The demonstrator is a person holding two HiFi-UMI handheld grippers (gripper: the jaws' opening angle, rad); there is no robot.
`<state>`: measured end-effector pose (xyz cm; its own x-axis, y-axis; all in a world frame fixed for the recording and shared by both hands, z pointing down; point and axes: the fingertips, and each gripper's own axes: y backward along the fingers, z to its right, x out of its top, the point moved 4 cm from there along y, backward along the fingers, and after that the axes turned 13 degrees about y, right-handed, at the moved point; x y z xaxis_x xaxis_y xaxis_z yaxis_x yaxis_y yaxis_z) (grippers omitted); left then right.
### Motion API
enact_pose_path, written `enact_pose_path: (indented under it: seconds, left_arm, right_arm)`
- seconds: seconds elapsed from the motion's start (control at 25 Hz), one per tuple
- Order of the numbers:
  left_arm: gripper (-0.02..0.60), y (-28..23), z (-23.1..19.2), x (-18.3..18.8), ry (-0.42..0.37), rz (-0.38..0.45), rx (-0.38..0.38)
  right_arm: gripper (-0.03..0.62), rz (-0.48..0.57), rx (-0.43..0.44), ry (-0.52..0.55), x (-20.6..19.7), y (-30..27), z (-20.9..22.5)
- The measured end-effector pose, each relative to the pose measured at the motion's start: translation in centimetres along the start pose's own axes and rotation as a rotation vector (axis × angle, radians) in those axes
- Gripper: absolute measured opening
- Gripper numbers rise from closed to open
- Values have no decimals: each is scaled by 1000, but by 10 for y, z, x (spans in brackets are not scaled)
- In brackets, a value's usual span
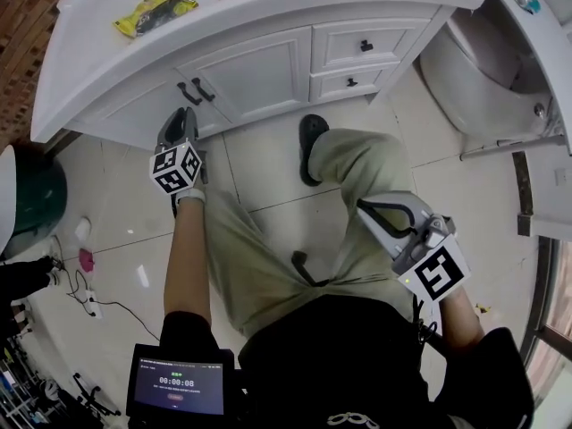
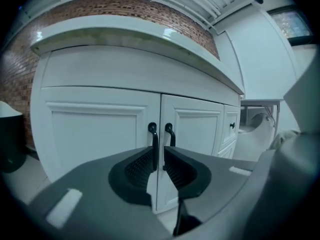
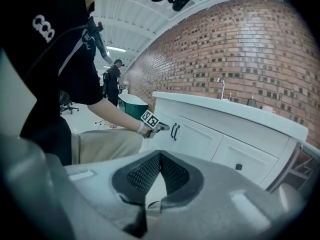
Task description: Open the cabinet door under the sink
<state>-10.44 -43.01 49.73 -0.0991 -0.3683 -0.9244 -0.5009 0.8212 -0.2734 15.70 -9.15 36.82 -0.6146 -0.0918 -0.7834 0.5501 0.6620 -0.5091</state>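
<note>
Left hand-held gripper [image 2: 159, 159] has its jaws a crack apart, nothing in them, pointing at the two black handles [image 2: 153, 134] just ahead on the shut cabinet doors [image 2: 95, 134]. Right hand-held gripper [image 3: 159, 156] is closed and empty

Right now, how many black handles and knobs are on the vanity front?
4. The left door handle and right door handle sit side by side; the upper drawer knob and lower drawer knob are to their right. Others may be hidden.
</note>
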Motion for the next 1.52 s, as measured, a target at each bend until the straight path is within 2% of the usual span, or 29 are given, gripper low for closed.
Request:
enact_pose_path:
  seconds: [0.32, 0.72, 1.12, 1.36, 1.4, 1.52]
  left_arm:
    - [110, -18, -4, -3, -4, -11, 31]
    - [115, -44, -9, -10, -1, -38, 75]
    - [117, -58, -13, -11, 33, -10, 137]
    - [110, -56, -11, -11, 31, -14, 128]
    - [73, -56, -10, -12, 25, -20, 119]
    - [74, -54, -8, -14, 14, -36, 100]
  right_arm:
    - [-9, -34, -11, -30, -10, 5, -1]
    - [-9, -72, -36, -50, -13, 14, -5]
    - [-9, -96, -49, -70, -22, 18, -2]
    - [-9, -87, -45, -74, -23, 15, -1]
    - [-9, -84, -44, -74, -23, 14, -1]
    - [-9, -77, -41, -74, -23, 12, -4]
